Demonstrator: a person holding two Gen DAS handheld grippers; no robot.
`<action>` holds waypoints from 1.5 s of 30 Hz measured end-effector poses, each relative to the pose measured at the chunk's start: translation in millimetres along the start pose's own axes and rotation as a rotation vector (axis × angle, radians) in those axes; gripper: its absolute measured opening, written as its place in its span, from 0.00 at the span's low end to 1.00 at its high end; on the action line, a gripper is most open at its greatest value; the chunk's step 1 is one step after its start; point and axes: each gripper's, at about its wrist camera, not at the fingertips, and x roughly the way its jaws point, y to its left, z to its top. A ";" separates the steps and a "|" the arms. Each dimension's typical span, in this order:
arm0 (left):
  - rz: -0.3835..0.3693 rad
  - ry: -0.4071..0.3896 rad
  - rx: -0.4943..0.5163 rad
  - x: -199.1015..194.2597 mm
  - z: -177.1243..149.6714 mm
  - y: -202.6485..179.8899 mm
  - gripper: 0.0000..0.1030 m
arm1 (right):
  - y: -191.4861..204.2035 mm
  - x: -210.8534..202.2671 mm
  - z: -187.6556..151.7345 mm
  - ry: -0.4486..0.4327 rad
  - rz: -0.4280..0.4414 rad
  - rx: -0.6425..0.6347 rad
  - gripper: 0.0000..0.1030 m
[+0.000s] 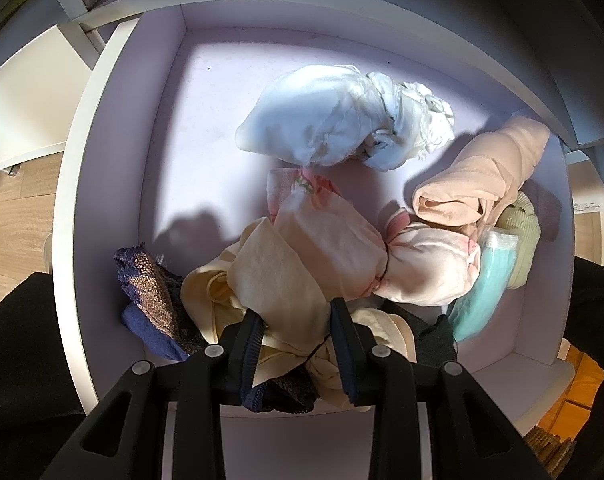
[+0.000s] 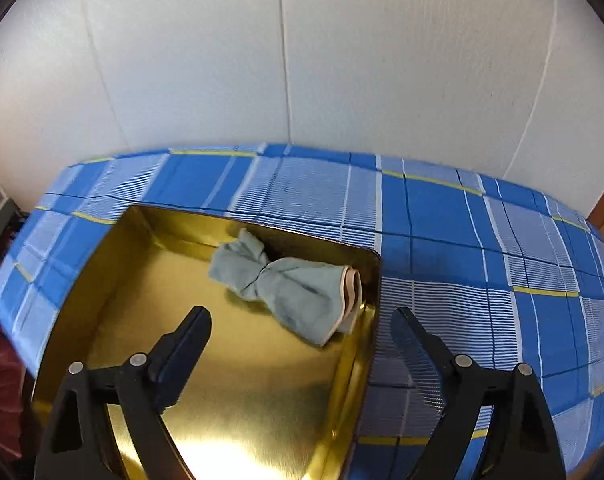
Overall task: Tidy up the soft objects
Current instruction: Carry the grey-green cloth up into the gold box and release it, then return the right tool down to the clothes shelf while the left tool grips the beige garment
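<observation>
While your left claw [image 1: 296, 332] pinches the cream cloth [image 1: 278, 272] inside the drawer [image 1: 114, 128], tangled neighbours may lift too; your right claw [image 2: 302, 320] gapes empty.

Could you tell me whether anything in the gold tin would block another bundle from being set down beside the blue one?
Nothing visible does: the blue bundle lies against the far right corner of the gold tin, whose floor is otherwise bare.

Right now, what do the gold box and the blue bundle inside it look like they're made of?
The gold box looks like thin metal, probably tin: its glossy floor throws a bright glare and mirrors the walls. The blue bundle looks like soft matte knit fabric, wrinkled and cinched at the middle, with a pale pink edge.
</observation>
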 end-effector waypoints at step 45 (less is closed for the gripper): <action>-0.117 -0.008 -0.089 5.4 -9.3 49.9 0.31 | 17.3 70.2 -342.3 0.654 0.240 -0.041 0.71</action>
